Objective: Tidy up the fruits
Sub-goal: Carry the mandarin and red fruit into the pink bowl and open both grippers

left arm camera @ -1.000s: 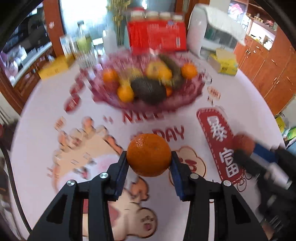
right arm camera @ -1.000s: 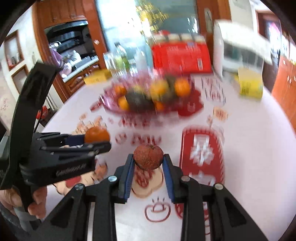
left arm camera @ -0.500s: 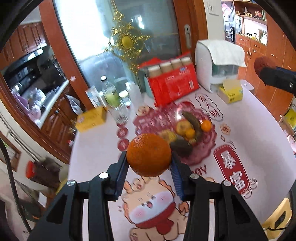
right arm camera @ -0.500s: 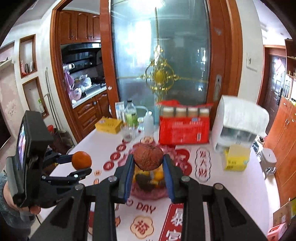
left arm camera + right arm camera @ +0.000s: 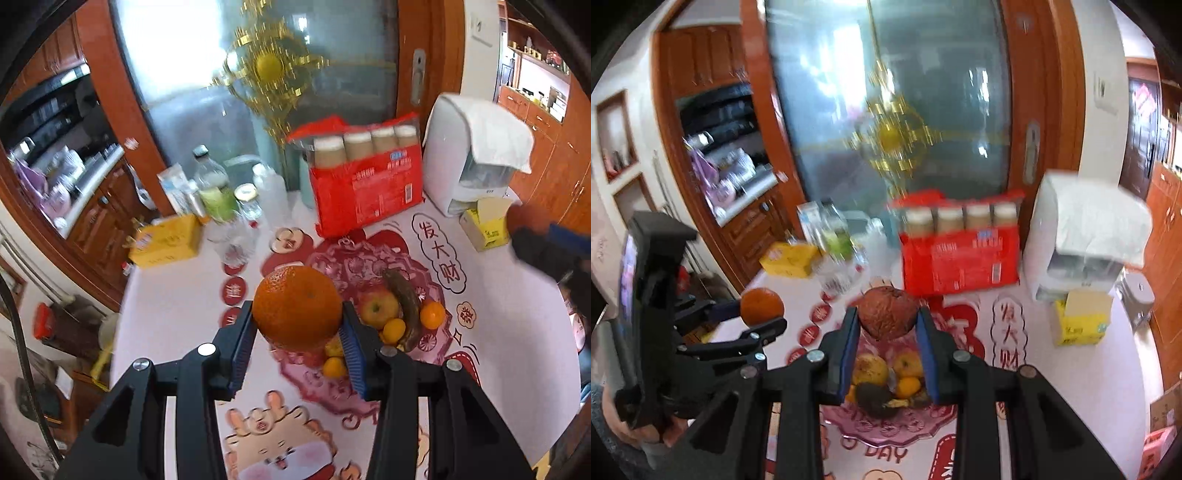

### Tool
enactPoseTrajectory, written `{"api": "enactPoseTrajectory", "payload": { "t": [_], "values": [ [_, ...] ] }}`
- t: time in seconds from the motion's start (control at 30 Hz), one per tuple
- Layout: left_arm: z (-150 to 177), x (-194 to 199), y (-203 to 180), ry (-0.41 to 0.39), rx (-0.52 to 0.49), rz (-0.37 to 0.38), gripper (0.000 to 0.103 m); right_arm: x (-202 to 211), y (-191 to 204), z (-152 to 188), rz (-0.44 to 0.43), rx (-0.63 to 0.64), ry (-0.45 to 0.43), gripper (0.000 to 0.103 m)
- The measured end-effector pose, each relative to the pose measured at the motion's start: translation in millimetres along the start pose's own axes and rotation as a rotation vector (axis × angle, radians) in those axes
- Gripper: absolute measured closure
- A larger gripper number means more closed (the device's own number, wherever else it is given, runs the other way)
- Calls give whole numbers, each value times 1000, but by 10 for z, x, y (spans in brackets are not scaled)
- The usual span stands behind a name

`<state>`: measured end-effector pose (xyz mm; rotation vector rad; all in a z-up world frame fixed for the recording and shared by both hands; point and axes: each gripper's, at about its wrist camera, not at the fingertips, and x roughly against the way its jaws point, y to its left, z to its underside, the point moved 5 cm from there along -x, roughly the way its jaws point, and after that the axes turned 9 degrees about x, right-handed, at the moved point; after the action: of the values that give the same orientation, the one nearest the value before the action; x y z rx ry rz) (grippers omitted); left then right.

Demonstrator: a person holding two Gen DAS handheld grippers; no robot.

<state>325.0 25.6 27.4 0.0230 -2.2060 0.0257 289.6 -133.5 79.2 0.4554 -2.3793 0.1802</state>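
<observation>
My left gripper [image 5: 297, 325] is shut on an orange [image 5: 296, 307] and holds it high above the table. My right gripper [image 5: 888, 325] is shut on a brown wrinkled fruit [image 5: 888, 314], also high up. Below both lies a pink glass fruit bowl [image 5: 325, 391] with an apple [image 5: 378, 308], a dark banana [image 5: 404, 306], small oranges and a dark avocado [image 5: 873, 397]. The bowl also shows in the right wrist view [image 5: 886, 428]. The left gripper with its orange [image 5: 761, 307] shows at the left of the right wrist view.
A red pack of bottles [image 5: 365, 184] stands behind the bowl. A white appliance with a cloth [image 5: 476, 155] and a yellow tissue box [image 5: 484, 225] are at the back right. Bottles [image 5: 218, 195] and a yellow box [image 5: 166, 242] are at the back left.
Both grippers rose high above the table with their fruit a second ago. Since half a second ago they have dipped forward, so the bowl now lies right under both.
</observation>
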Motion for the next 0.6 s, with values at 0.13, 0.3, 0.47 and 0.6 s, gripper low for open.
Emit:
{"api": "enactPoseTrajectory", "payload": {
  "t": [0.13,0.3,0.47,0.6],
  "values": [
    [164,-591,-100,59,6,7,60,-696,-133,345,-29,-38,131,72],
    [284,-1198,-147,112,13,-27,60,-1411,-264,698,-54,-116,267,72],
    [408,-1540,-75,176,48,-17,56,-1848,-280,926,-60,-144,369,71],
    [444,-1522,35,149,85,-8,17,-1958,-234,1065,-98,-187,411,71]
  ]
}}
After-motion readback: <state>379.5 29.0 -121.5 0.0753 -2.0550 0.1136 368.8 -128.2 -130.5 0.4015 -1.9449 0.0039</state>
